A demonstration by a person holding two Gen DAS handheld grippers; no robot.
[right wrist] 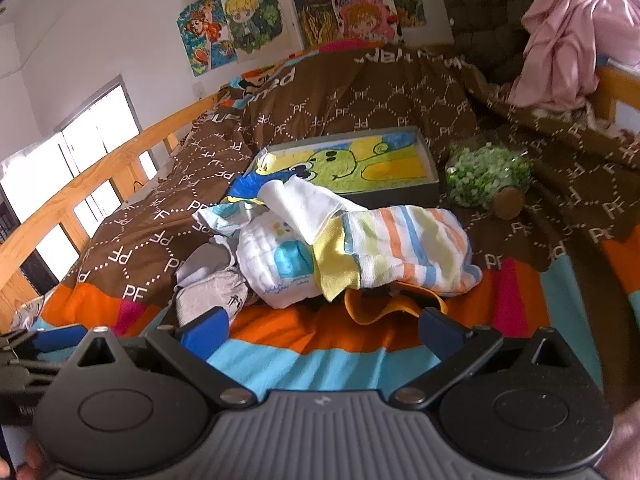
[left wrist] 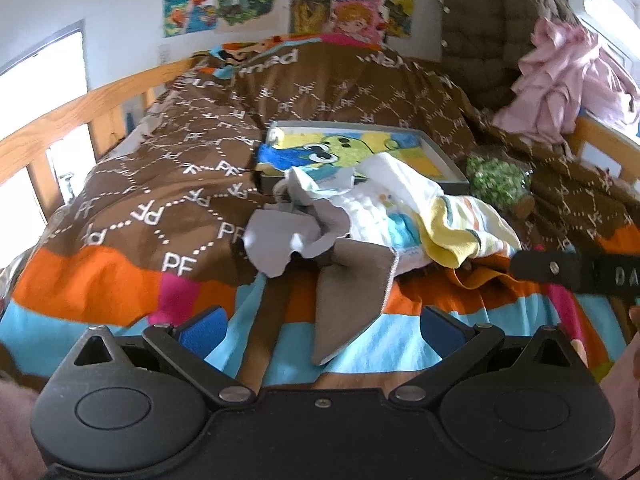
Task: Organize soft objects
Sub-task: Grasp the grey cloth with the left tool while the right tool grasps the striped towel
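Only right wrist view shows the orange cloth; both grippers' fingers spread, empty.

Low, forward-facing, shared cloth pile

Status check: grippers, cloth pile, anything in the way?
Both grippers open, empty. Cloth pile loose on bedspread, untouched. Box and jar just behind it.

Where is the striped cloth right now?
In the right wrist view, the striped cloth lies on the right of the cloth pile, in front of the grey tray, near the green jar.
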